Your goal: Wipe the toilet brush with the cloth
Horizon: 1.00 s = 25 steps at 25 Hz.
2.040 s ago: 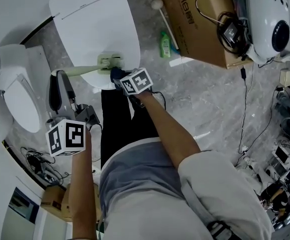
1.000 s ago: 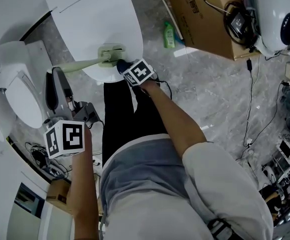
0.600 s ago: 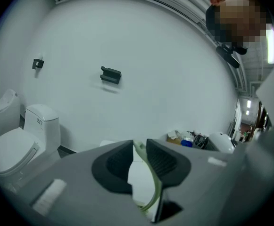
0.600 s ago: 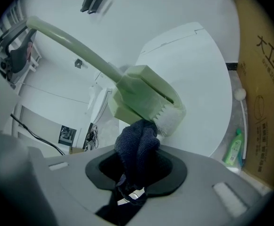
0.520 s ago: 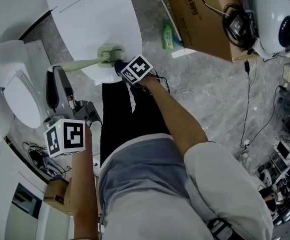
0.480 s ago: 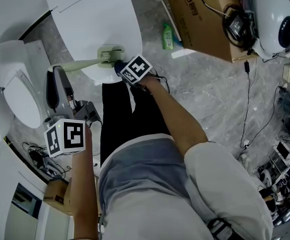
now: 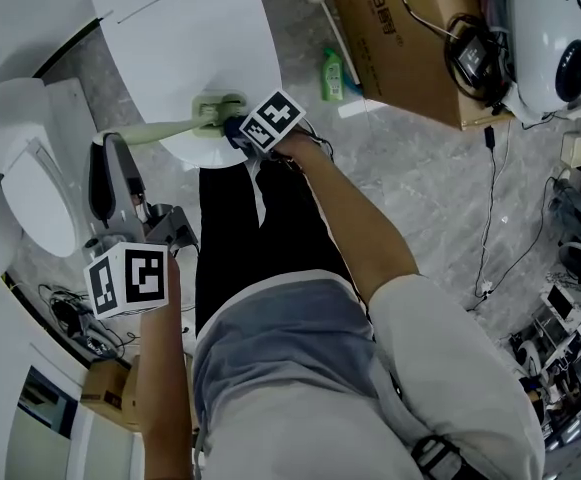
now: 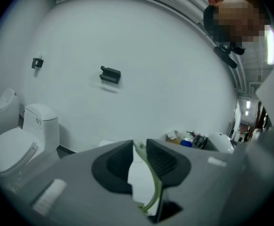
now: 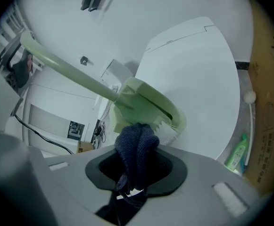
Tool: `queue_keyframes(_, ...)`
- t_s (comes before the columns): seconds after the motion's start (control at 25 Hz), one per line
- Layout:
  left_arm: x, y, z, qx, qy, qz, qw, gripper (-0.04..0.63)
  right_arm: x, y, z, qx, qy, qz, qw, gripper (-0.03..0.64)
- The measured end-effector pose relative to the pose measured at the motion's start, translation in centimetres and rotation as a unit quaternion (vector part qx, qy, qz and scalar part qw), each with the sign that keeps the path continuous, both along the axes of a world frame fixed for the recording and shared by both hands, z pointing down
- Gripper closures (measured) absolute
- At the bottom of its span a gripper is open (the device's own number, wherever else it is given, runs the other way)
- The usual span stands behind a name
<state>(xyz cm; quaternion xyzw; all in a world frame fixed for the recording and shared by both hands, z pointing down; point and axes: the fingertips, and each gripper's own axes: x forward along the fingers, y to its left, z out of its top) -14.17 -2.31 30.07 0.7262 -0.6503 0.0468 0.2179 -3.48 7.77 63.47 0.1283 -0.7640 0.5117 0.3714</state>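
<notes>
Holding the toilet brush (image 9: 145,105) head just over the front edge of the toilet lid (image 7: 185,43), with the left gripper (image 8: 138,149) closed on its thin handle and the right gripper (image 9: 137,167) clamping the cloth (image 9: 136,147) against it, and risking a handle pivot or cloth slip by pressing too hard.

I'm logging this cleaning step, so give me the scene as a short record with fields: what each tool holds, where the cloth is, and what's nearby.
left tongs: shut on the handle of the brush
right tongs: shut on the dark blue cloth
cloth contact: bunched against the brush's pale green head
brush position: head over the white toilet lid
on the floor nearby: green bottle, cardboard box
</notes>
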Motion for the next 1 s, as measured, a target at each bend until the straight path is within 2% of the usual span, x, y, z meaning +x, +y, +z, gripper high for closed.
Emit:
queue_keyframes(0.16, -0.1, -0.1, 0.0, 0.001, 0.004, 0.001, 1.0, 0.595, -0.1, -0.7, -0.1, -0.061, -0.015, 0.027, 0.998, 0.509)
queue_keyframes(0.32, 0.0, -0.1, 0.1, -0.001, 0.005, 0.005, 1.0, 0.595, 0.1, -1.4, -0.3, -0.096, -0.019, 0.04, 0.994, 0.509)
queue_keyframes(0.4, 0.0, -0.2, 0.1, -0.001, 0.008, 0.006, 0.9999, 0.595, 0.1, -2.4, -0.5, -0.112, -0.029, 0.075, 0.99, 0.509)
queue_keyframes(0.52, 0.0, -0.4, 0.1, -0.001, 0.01, 0.007, 0.9999, 0.595, 0.5, -4.6, -0.7, -0.151, -0.052, 0.168, 0.973, 0.509)
queue_keyframes(0.6, 0.0, -0.5, 0.1, -0.001, 0.01, 0.008, 0.9999, 0.595, 0.9, -4.9, -0.7, -0.165, -0.056, 0.194, 0.965, 0.509)
queue_keyframes(0.68, 0.1, -0.5, 0.1, -0.002, 0.011, 0.007, 0.9999, 0.595, 1.2, -4.6, -0.5, -0.149, -0.043, 0.2, 0.967, 0.509)
queue_keyframes(0.88, 0.1, -0.7, 0.1, -0.001, 0.015, 0.007, 0.9999, 0.595, 0.8, -4.5, -0.6, -0.062, 0.016, 0.187, 0.98, 0.509)
queue_keyframes(1.0, 0.1, -0.8, 0.1, 0.0, 0.016, 0.006, 0.9999, 0.595, 0.0, -4.5, -1.3, -0.032, 0.024, 0.17, 0.985, 0.509)
